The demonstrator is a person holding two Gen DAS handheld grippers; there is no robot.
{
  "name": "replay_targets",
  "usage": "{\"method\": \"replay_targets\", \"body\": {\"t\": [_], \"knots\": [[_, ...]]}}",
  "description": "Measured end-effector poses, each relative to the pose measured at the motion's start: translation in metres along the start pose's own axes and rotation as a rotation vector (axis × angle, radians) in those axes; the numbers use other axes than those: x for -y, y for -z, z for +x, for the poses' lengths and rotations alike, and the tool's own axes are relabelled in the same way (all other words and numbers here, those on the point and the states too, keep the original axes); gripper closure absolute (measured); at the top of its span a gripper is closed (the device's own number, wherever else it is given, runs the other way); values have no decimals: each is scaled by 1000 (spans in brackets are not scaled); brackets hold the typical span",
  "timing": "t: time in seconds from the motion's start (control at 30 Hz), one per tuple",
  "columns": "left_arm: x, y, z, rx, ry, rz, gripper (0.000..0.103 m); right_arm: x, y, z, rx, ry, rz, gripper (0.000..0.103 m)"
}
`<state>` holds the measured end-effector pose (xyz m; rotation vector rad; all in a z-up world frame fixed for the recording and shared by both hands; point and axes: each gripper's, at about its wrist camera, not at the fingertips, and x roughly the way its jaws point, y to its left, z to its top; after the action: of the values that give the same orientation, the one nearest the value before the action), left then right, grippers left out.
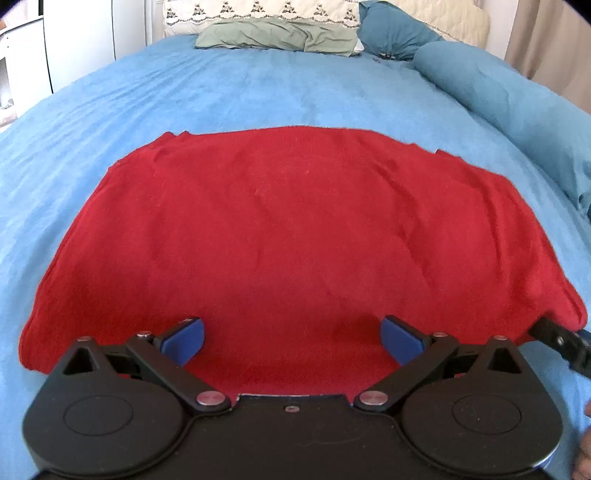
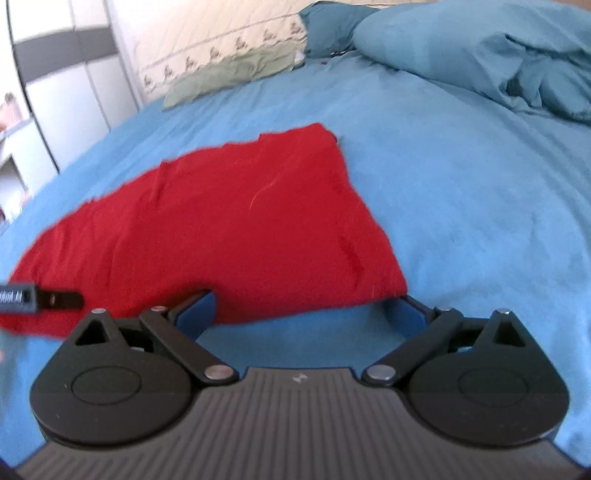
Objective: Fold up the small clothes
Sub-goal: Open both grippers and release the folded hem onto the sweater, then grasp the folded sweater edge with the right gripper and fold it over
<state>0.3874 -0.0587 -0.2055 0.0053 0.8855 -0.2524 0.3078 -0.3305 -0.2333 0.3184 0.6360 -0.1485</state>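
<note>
Red garment (image 1: pixel 288 236) is lying flat on the blue bed (image 1: pixel 258 96), spread as a wide rounded rectangle, prob. already folded at least once, since its edges are looking doubled and thick at the near right corner; left gripper (image 1: pixel 291 341) is hovering over the near hem w/ jaws spread wide, holding nothing; right gripper (image 2: pixel 306 308) is sitting at the near right corner, jaws also spread wide and empty, left finger over the cloth edge, right finger just beside the corner on bare sheet.

Judging the step as grabbing the near edge for the next fold; to do it well, both grippers should be pinching the hem at matching spots, catching all layers at once, then lifting low and carrying evenly toward the far edge so corners are lining up; uneven lift would be skewing the fold.

Fabric is looking like soft knit or brushed cotton, matte, slightly fuzzy, w/ shallow diagonal creases on the right side and a stray pale thread in the right wrist view; likely limp and a bit clingy on the fleecy sheet, so dragging may be bunching it. Beyond: a green pillow (image 1: pixel 277 37), teal pillows (image 1: pixel 480 85), a quilted cream headboard cover (image 1: pixel 258 11).
</note>
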Motion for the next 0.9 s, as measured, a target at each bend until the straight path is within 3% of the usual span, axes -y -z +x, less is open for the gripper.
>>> {"method": "replay_targets", "body": {"t": [0.17,0.3,0.5,0.6,0.67,0.7,0.77,0.9], "knots": [[7,-11,1,20,21,1,0,14,-16,8,42,-79,132,0],[11,-16,0,30,49,-6,0,30,-17,0,23,-218,282,0],[19,-19,-2,35,66,29,0,35,-9,-11,3,-212,286,2],[20,-22,0,40,67,34,0,43,-11,-5,18,-204,379,13],[22,-27,3,48,67,42,0,47,-16,3,15,-183,431,32],[25,-31,6,55,62,52,0,49,-19,8,12,-175,456,37],[29,-40,14,61,50,65,0,52,-23,17,0,-161,496,57],[30,-53,36,44,-18,62,1,47,-29,23,-21,-129,478,71]]}}
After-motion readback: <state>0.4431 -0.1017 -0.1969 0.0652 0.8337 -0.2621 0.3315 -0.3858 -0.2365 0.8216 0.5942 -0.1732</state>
